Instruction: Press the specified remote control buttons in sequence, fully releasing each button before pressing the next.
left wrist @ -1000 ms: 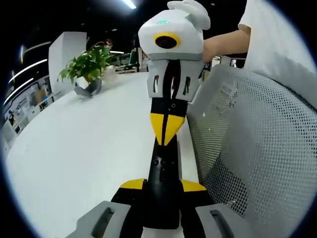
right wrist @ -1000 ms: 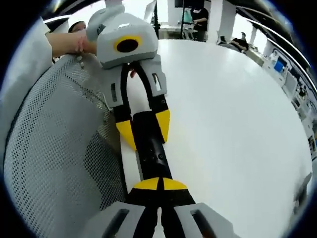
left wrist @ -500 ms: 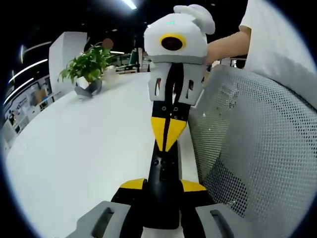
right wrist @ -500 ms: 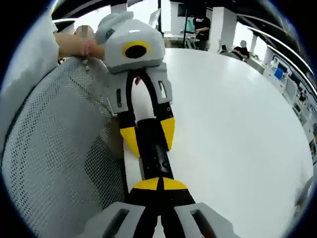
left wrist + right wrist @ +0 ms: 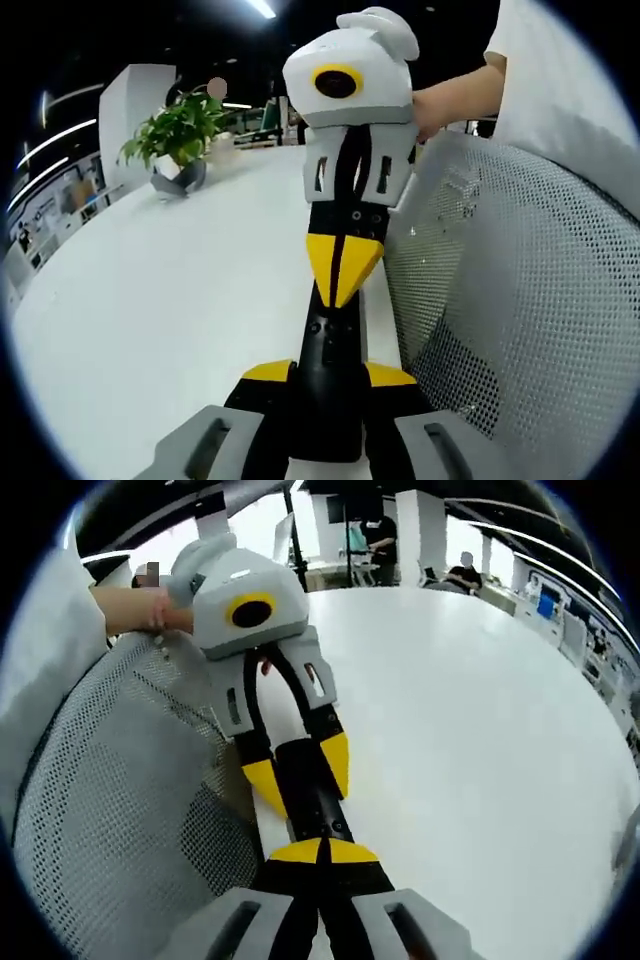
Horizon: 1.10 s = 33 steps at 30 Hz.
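A pot [image 5: 180, 177] at the far side of the white table [image 5: 160, 300] holds a green leafy plant [image 5: 178, 128].

The black remote control [image 5: 330, 385] lies along the table's near edge, beside a mesh chair back [image 5: 520, 300]. In the left gripper view the left gripper [image 5: 327, 372] has its yellow-tipped jaws either side of the remote's near end, clamped on it. The remote's long axis runs straight away from these jaws toward the right gripper [image 5: 343, 270], which faces back with its yellow tips drawn together at the remote's far end, buttons visible just below them.

In the right gripper view the right gripper [image 5: 322, 850] has its tips pinched together over the remote [image 5: 312, 795], and the left gripper [image 5: 296, 770] straddles the other end. The remote points up and slightly left here.
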{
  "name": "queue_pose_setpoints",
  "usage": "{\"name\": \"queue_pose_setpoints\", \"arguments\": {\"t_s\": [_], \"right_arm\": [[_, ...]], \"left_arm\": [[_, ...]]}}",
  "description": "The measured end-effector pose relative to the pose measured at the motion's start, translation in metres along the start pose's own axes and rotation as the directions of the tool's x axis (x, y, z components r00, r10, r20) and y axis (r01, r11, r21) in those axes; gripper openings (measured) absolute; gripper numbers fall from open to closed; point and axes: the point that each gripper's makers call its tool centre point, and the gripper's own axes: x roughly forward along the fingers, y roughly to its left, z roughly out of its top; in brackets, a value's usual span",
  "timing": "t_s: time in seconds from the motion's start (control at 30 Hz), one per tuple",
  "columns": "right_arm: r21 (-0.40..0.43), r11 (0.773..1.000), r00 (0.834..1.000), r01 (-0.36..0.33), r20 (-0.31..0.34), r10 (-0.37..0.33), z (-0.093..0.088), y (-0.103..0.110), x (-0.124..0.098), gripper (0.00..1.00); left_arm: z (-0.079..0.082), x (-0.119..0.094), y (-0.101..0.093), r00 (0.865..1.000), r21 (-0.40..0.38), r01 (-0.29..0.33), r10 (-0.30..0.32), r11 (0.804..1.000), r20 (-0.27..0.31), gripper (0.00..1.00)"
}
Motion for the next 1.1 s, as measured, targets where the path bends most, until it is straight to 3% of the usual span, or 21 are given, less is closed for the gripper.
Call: {"name": "queue_pose_setpoints", "arguments": {"t_s": [0.03, 0.07, 0.1, 0.43, 0.7, 0.8, 0.87, 1.0, 1.1], "right_arm": [[-0.024, 1.0, 0.999, 0.004, -0.048, -0.005, -0.006, -0.001, 0.002, 0.0], [-0.063, 0.998, 0.999, 0.017, -0.036, -0.02, -0.001, -0.002, 0.002, 0.0], [-0.07, 0.998, 0.998, 0.006, -0.069, -0.011, -0.003, -0.001, 0.003, 0.0], [-0.042, 0.999, 0.997, 0.032, -0.074, -0.035, -0.007, -0.007, -0.002, 0.0], [-0.069, 0.997, 0.99, 0.038, -0.13, -0.047, -0.007, -0.006, 0.001, 0.0], [-0.062, 0.996, 0.993, 0.057, -0.102, -0.064, -0.008, -0.007, 0.0, 0.0], [0.0, 0.997, 0.996, 0.081, -0.036, -0.081, -0.006, -0.007, -0.001, 0.0], [-0.005, 0.995, 0.995, 0.101, 0.004, -0.101, -0.007, -0.004, -0.003, 0.0], [-0.011, 0.997, 0.997, 0.078, 0.03, -0.078, -0.001, 0.005, -0.001, 0.0]], "left_arm": [[0.0, 0.0, 0.0, 1.0, 0.0, 0.0, 0.0, 1.0, 0.001, 0.25], [0.0, 0.0, 0.0, 1.0, 0.0, 0.0, 0.0, 1.0, 0.001, 0.25], [0.0, 0.0, 0.0, 1.0, -0.001, 0.0, 0.0, 1.0, 0.002, 0.25], [0.0, -0.001, 0.0, 1.0, -0.002, 0.0, 0.0, 1.0, 0.004, 0.25], [0.0, -0.001, -0.001, 1.0, 0.0, 0.0, 0.0, 1.0, 0.003, 0.25], [0.0, -0.001, -0.001, 1.0, -0.001, 0.0, 0.0, 1.0, 0.003, 0.25], [0.0, -0.001, -0.001, 1.0, -0.001, -0.001, 0.001, 1.0, 0.003, 0.25], [0.0, -0.001, -0.001, 1.0, -0.002, -0.001, 0.001, 1.0, 0.003, 0.25], [0.0, -0.001, -0.001, 1.0, -0.002, -0.003, 0.003, 1.0, 0.004, 0.25]]}}
